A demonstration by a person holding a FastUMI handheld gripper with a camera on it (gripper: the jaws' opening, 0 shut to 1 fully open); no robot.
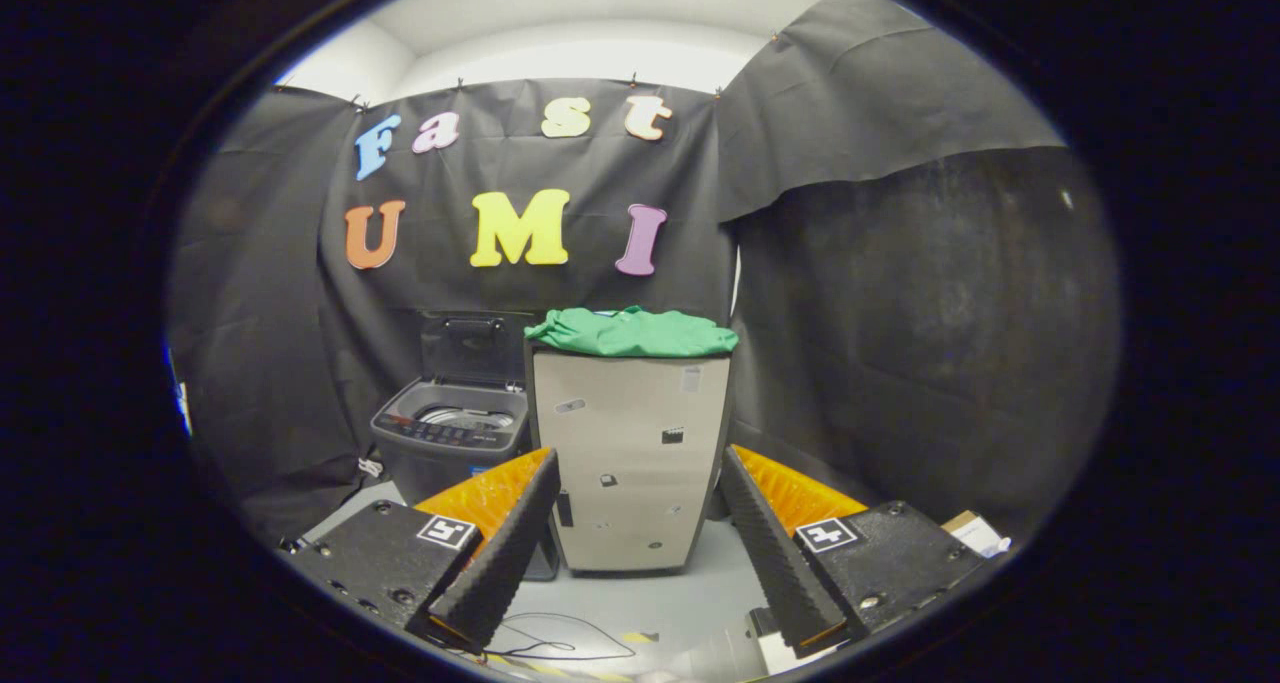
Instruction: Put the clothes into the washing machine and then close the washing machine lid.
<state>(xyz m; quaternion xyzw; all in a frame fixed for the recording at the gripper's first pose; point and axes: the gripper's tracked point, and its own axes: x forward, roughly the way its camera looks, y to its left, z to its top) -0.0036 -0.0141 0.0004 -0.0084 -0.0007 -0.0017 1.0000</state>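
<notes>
A green garment [632,332] lies folded on top of a tall pale cabinet [630,463], well beyond my fingers. Left of the cabinet stands a small grey top-loading washing machine [450,433] with its dark lid [470,348] raised upright against the wall, and the drum opening shows. My gripper [638,483] is open, its two fingers spread wide with nothing between them. The cabinet's lower front shows through the gap between the fingers, some way off.
Black cloth walls close the booth at the back and on both sides. The pale floor [640,603] runs from the fingers to the cabinet, with a thin cable lying on it close by. A small cardboard box [975,533] sits low on the right.
</notes>
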